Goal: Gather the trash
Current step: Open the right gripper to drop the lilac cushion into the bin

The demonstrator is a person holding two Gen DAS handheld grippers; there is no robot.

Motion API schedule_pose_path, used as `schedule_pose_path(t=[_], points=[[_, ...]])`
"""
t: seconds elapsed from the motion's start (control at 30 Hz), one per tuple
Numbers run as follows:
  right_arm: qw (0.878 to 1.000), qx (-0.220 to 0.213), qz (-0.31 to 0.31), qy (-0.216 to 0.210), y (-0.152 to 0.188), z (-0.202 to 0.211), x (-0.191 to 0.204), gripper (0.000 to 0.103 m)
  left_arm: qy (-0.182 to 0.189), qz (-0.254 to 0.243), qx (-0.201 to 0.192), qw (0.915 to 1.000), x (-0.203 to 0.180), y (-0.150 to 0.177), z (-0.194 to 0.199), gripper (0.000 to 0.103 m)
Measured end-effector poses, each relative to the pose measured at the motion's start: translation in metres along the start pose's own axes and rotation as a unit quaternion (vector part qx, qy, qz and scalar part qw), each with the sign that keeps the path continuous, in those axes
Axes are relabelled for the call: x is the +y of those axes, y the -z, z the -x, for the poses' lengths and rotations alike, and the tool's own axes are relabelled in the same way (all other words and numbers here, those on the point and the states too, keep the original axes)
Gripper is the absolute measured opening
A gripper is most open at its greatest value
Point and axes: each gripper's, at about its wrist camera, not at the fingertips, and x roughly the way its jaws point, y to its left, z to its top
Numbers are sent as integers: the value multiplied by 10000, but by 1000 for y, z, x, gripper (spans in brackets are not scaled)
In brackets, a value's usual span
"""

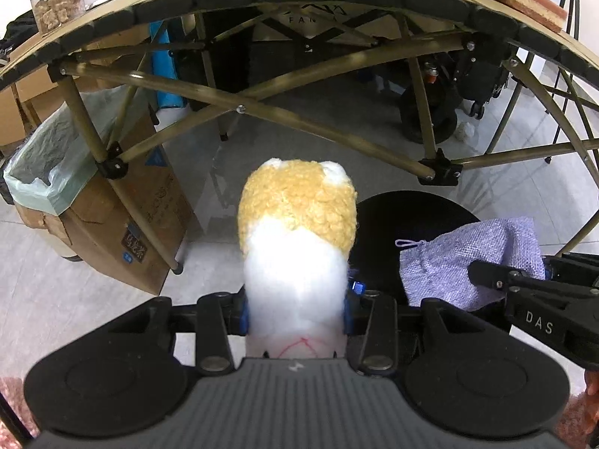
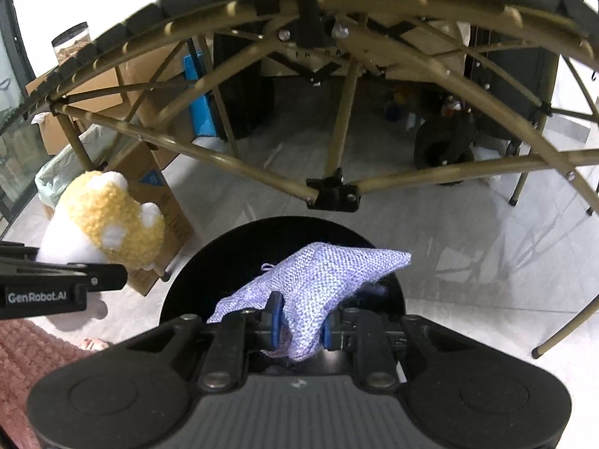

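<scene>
The left gripper pinches a white-and-yellow plush toy at centre frame. The right gripper clamps a lavender mesh pouch above a round black bin, lower centre.

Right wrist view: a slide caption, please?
Right claw holds a lilac pouch over a round black bin.

One plush toy, one purple pouch, one lined box.
</scene>
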Motion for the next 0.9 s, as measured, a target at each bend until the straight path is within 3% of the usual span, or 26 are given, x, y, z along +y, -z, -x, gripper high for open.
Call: schedule_pose_path(t=[0.13, 0.2, 0.3, 0.37, 0.9], points=[[10000, 77, -51, -9, 0, 0, 0, 36, -33, -28, 72, 10000, -1, 0, -2, 42], [9999, 150, -71, 11, -2, 1, 0, 64, -26, -40, 115, 9999, -1, 1, -3, 42], [9997, 228, -35, 122, -2, 4, 1, 90, -18, -51, 134, 9999, 0, 2, -3, 42], [9991, 249, 78, 320, -1, 5, 2, 102, -15, -64, 156, 9999, -1, 2, -4, 42], [9916, 556, 119, 1160, -4, 20, -19, 103, 276, -362, 464, 9979, -18, 10, -7, 42]])
